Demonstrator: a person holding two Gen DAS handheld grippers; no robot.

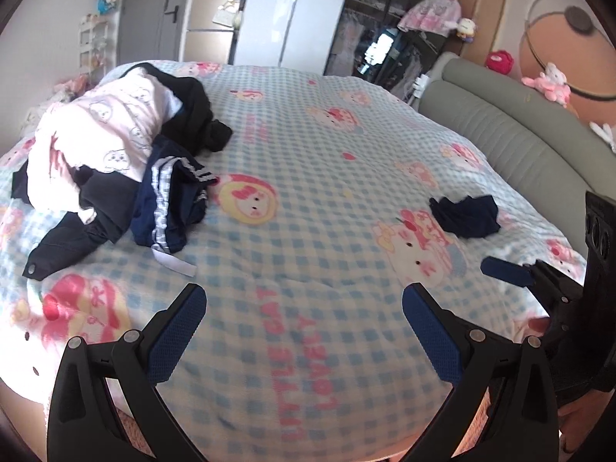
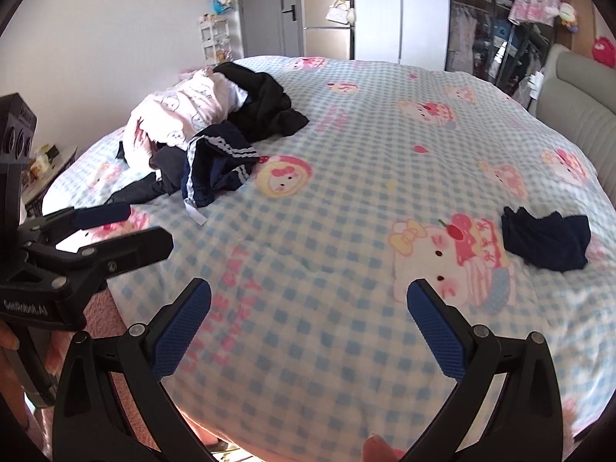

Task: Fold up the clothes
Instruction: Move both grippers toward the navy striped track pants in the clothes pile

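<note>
Left wrist view: left gripper hovers over the near edge of a blue-checked cartoon-cat blanket, jaws wide apart, holding nothing. Right gripper likewise hangs above the blanket, jaws spread, empty; it also shows at the right edge of the left view. Clothes pile lies far left on the bed: pink printed garment on top, black garment behind, navy white-striped piece at the front. Small dark navy garment lies alone on the right, well apart from the pile. Grey padded headboard runs along the right; wardrobe and grey door stand beyond the bed.
</note>
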